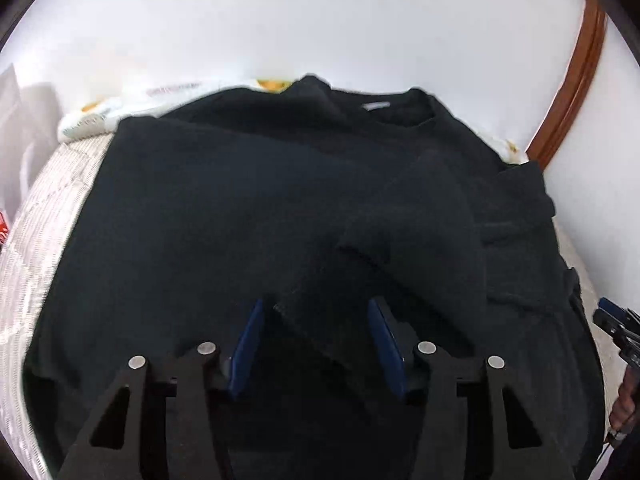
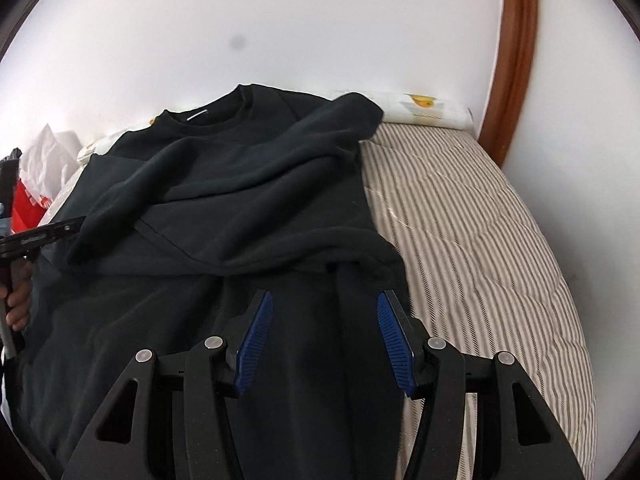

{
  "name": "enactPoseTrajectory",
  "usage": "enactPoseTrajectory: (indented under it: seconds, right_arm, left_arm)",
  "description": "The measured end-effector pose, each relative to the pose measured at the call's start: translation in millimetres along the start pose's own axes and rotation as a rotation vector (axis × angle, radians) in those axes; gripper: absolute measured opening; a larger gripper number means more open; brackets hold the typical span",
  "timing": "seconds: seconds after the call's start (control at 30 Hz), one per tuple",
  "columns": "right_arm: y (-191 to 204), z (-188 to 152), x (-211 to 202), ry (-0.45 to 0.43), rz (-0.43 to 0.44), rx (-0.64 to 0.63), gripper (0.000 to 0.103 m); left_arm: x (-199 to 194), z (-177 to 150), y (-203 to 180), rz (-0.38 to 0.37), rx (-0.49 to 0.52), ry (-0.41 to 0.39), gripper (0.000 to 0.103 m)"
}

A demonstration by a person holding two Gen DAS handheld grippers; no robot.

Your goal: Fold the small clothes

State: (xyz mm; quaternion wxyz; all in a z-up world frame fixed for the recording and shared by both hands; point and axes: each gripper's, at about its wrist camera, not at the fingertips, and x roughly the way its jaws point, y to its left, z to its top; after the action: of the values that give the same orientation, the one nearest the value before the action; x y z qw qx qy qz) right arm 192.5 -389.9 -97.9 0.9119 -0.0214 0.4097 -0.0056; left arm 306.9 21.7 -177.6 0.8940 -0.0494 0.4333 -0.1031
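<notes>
Open right tool (image 2: 325, 336) over black sweatshirt (image 2: 240, 208)

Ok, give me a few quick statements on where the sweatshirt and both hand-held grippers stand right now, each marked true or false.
1. The black sweatshirt lies on the striped bedcover. True.
2. The right hand-held gripper is shut on the hem. False: its jaws are open, holding nothing.
3. One sleeve is folded across the sweatshirt's chest. True.
4. The left hand-held gripper is clamped on the collar. False: its jaws are open over the lower body, and the collar lies at the far end.
5. The sweatshirt's collar points toward the white wall. True.
</notes>
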Motion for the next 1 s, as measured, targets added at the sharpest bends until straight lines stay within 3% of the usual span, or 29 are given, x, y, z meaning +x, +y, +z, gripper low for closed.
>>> enactPoseTrajectory:
  seconds: [0.1,0.13,0.27,0.4,0.57,0.73,0.77,0.83,0.9,1.0]
  right_arm:
    - [-2.2,-3.5,-2.6,-0.009,-0.003,0.000,0.054]
    - [0.1,-2.7,-1.9,-0.010,-0.003,-0.004,0.054]
    - [13.5,8.2,6.0,-0.019,-0.010,-0.047,0.054]
    - [24.4,19.0,10.8,-0.031,0.003,-0.058,0.054]
    - [34.6,24.6,14.0,-0.037,0.013,-0.052,0.054]
    - [43.6,27.0,18.2,-0.026,0.018,-0.041,0.054]
    - [46.0,27.1,18.5,-0.025,0.010,-0.048,0.054]
    - [49.7,28.1,18.2,-0.029,-0.012,-0.066,0.054]
    - [51.3,29.4,18.1,-0.029,-0.017,-0.073,0.054]
    - [50.6,31.3,20.5,-0.030,-0.025,-0.064,0.055]
  left_arm:
    - [3.6,-0.2,-6.9,0.039,0.028,-0.030,0.025]
    - [3.1,0.0,-8.3,0.041,0.035,-0.035,0.011]
    - [-23.3,8.5,-4.2,0.060,0.070,-0.111,0.010]
    - [-68.8,28.4,31.6,0.133,0.036,-0.218,0.010]
    - [-69.4,34.7,77.6,0.217,-0.006,-0.188,0.010]
    - [-49.1,19.5,104.5,0.200,-0.095,-0.087,0.014]
    - [-46.6,15.7,107.3,0.205,-0.104,-0.065,0.017]
    - [-44.0,6.9,109.9,0.187,-0.115,-0.046,0.036]
    - [-45.7,-0.2,111.2,0.152,-0.132,-0.051,0.047]
    - [-46.2,-6.8,112.2,0.103,-0.134,-0.041,0.049]
